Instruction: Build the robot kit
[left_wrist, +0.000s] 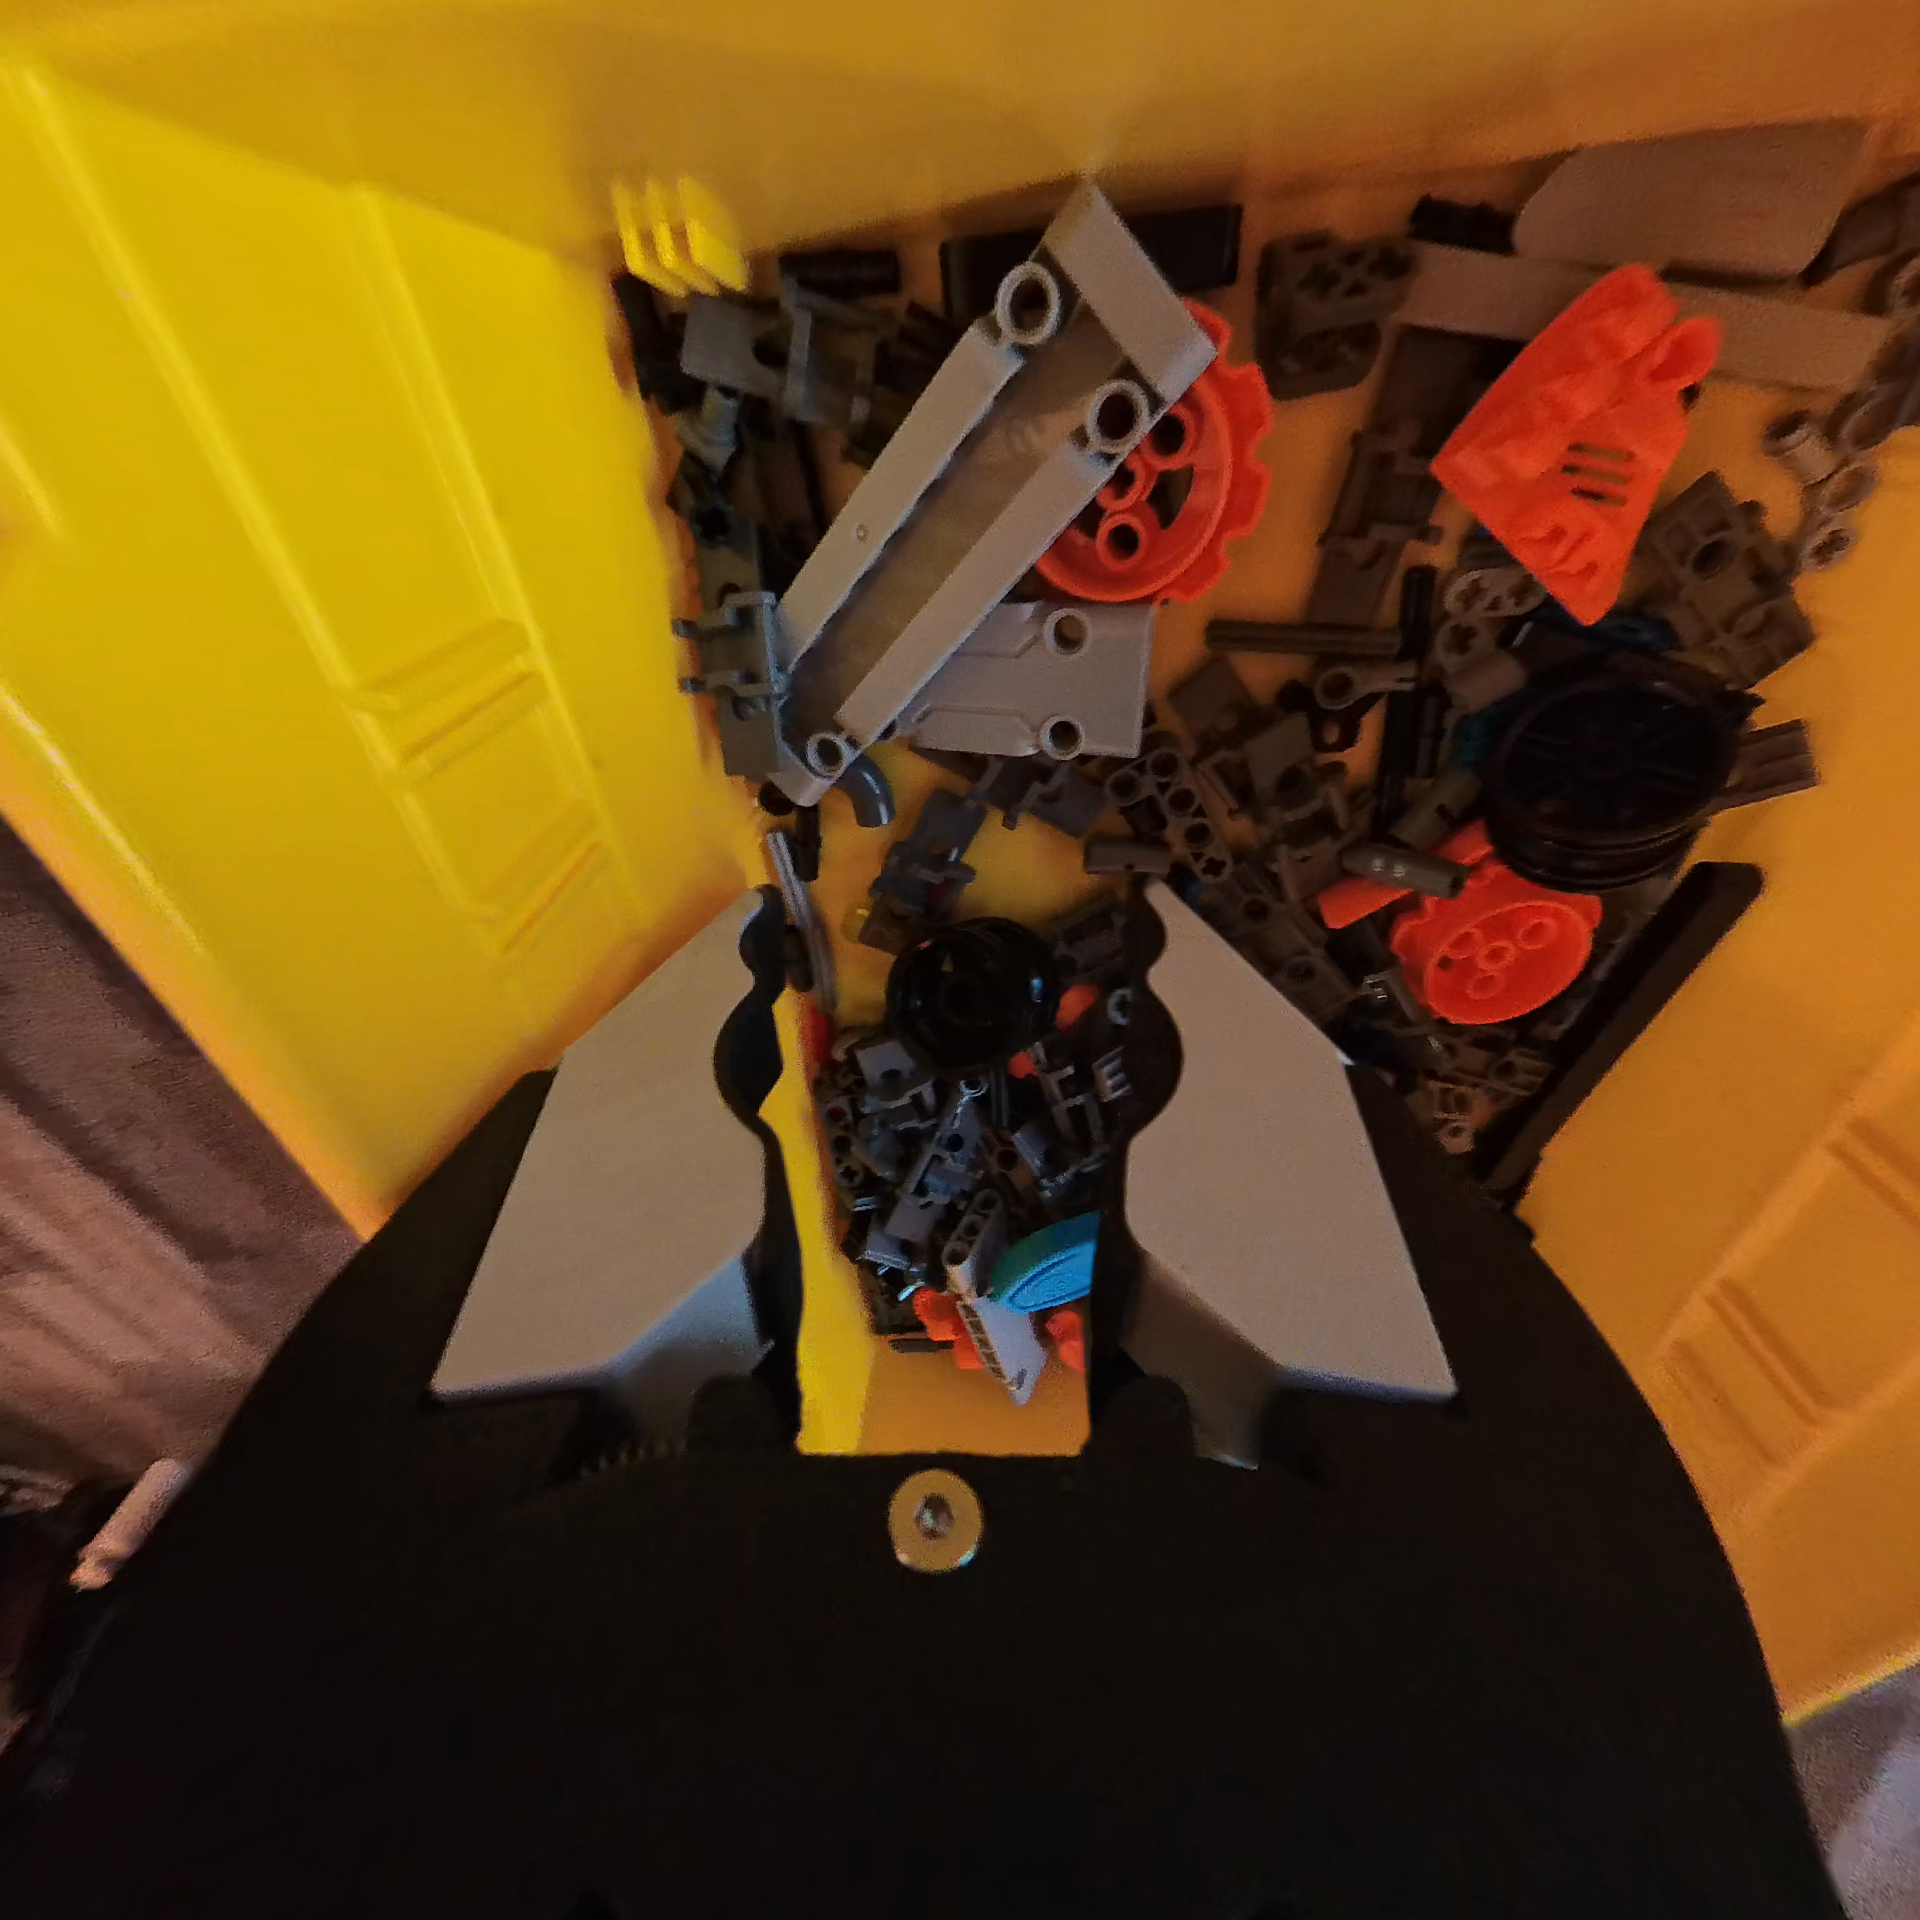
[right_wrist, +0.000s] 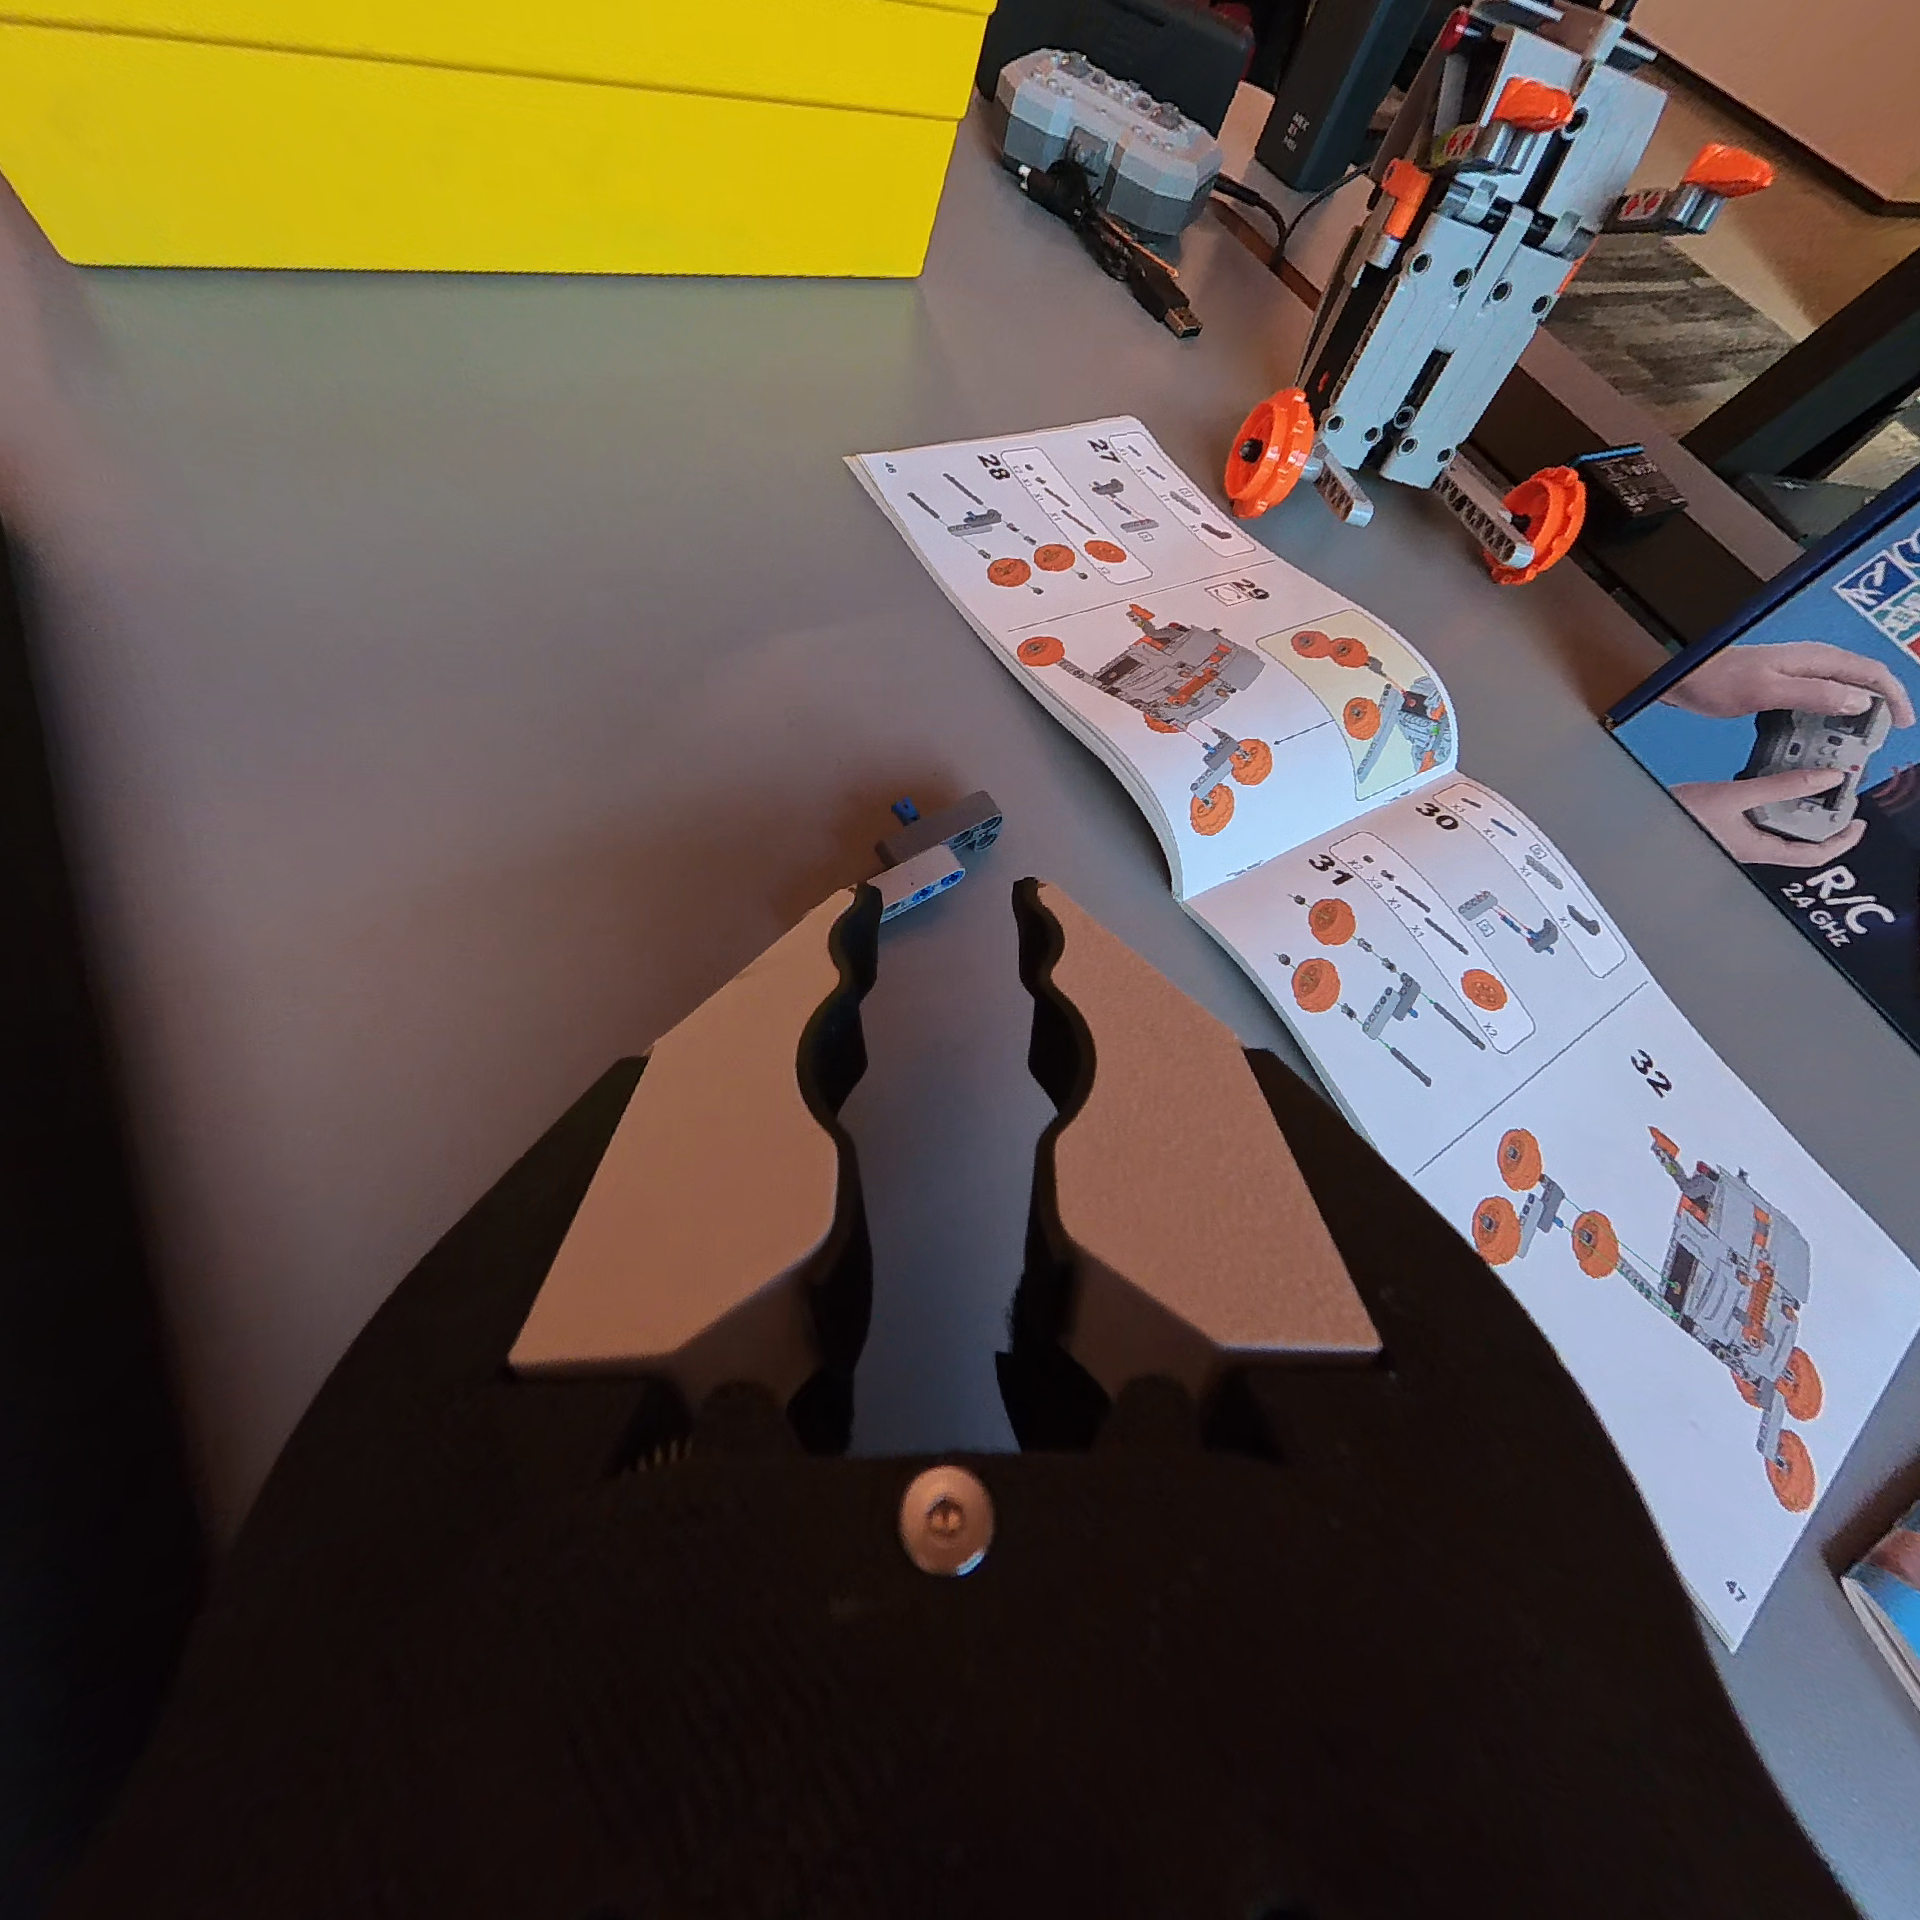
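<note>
Left gripper (left_wrist: 951, 914) hangs over the yellow plastic bin (left_wrist: 343, 582), jaws wide, holding nothing; small black rubber tyre (left_wrist: 971, 992) lies nearest, between the fingers, long light-grey panel piece (left_wrist: 987, 468) beyond it.

Right gripper (right_wrist: 935, 894) sits low above the grey desk (right_wrist: 468, 623), jaws half open, empty; small grey beam assembly with blue pins (right_wrist: 935, 847) just past its left fingertip. Open instruction booklet (right_wrist: 1403, 935) lies toward the desk's right edge.

We judge a nudge could skid the assembly.

Grey table (right_wrist: 436, 582) in warm light, patterned carpet (right_wrist: 1673, 312) beyond.
</note>
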